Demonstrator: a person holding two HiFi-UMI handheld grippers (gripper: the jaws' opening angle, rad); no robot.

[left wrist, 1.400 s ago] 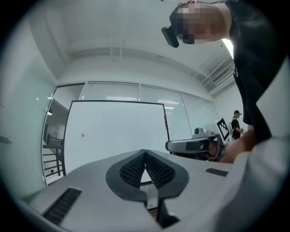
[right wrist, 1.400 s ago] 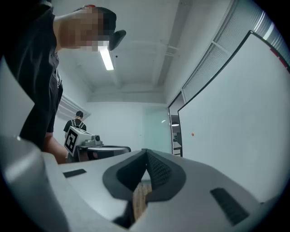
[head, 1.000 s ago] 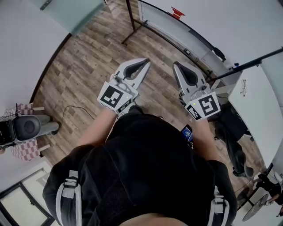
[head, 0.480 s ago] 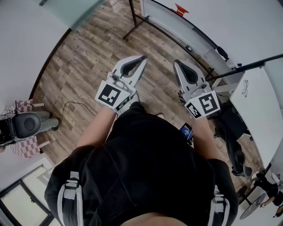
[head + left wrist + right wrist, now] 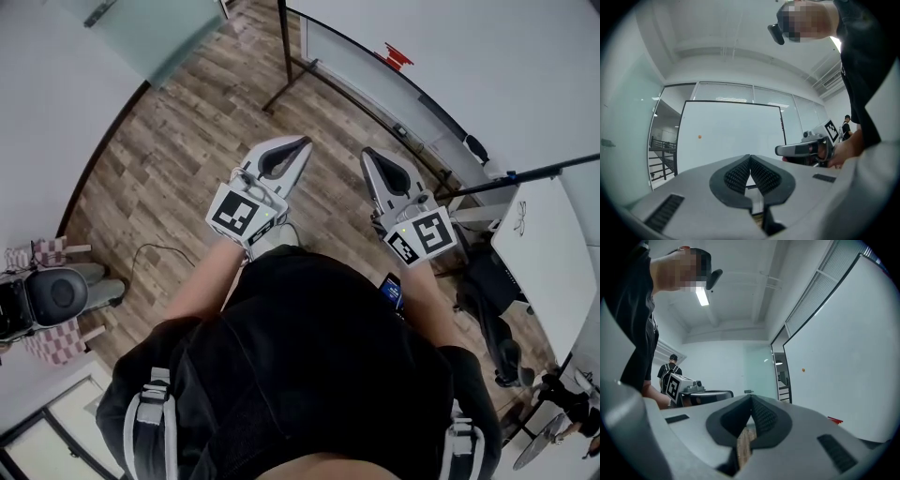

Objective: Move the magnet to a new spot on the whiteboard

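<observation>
The whiteboard (image 5: 469, 66) stands on a frame ahead of me, at the head view's top right. The magnet (image 5: 699, 137) is a small orange dot on its left half; the right gripper view shows the same magnet (image 5: 803, 370) on the board (image 5: 843, 357). My left gripper (image 5: 302, 142) and right gripper (image 5: 366, 153) are held level side by side over the wood floor, both well short of the board. Each is shut with nothing between its jaws. The left gripper view also catches the right gripper (image 5: 780, 150).
A red object (image 5: 397, 56) sits on the board's tray. A black pole (image 5: 525, 169) and a white desk (image 5: 544, 253) are at the right, a chair (image 5: 52, 272) at the left, a cable (image 5: 159, 251) on the floor. Another person (image 5: 670, 366) stands far back.
Both grippers and the person carrying them have moved forward toward the whiteboard, which now sits lower and nearer in the head view. The jaws stayed shut.
</observation>
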